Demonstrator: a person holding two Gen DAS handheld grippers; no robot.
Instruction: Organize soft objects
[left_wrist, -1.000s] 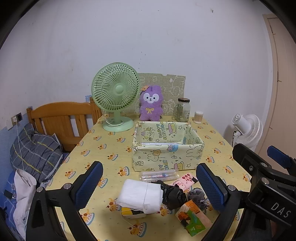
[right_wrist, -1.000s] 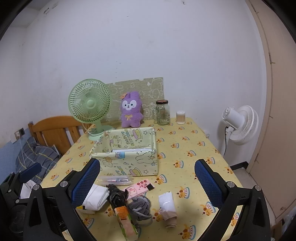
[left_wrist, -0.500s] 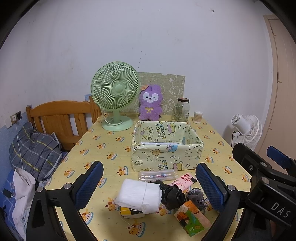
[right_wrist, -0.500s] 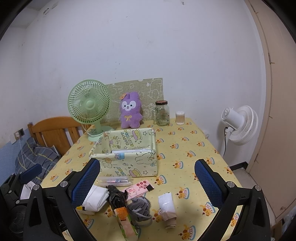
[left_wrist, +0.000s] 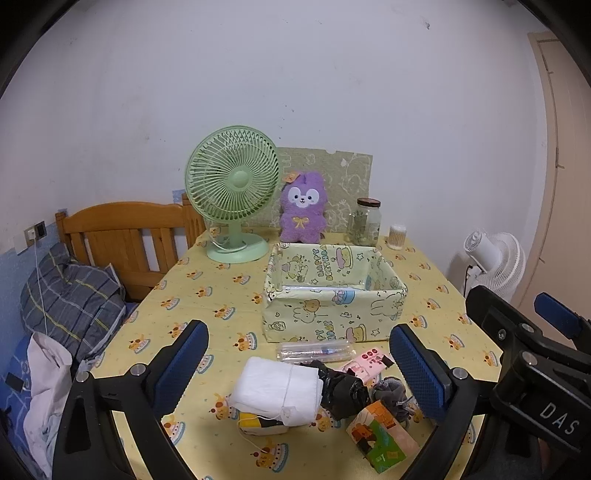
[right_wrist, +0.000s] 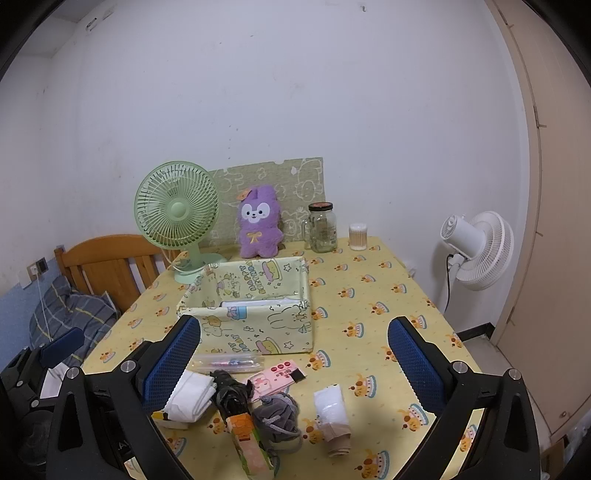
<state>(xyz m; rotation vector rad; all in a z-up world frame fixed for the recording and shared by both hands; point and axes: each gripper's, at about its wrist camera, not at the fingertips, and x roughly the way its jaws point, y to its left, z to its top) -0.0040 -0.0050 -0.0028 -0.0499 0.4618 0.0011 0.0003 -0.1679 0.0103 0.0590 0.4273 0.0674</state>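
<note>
Both the left gripper (left_wrist: 299, 363) and right gripper (right_wrist: 293, 360) were spread wide, holding nothing, above the near edge of the table (right_wrist: 373, 291). A folded white cloth (left_wrist: 277, 391), black bundle (left_wrist: 341, 387) and grey pouch (right_wrist: 277, 415) lay just before the patterned box (left_wrist: 332, 295).

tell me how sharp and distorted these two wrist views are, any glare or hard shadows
Left wrist view: evenly lit, no glare, soft shadows; fisheye bends the door frame and blackens the corners; the green fan and storage box are sharp. Right wrist view: the same flat light and curved edges; the purple plush is crisp.
</note>
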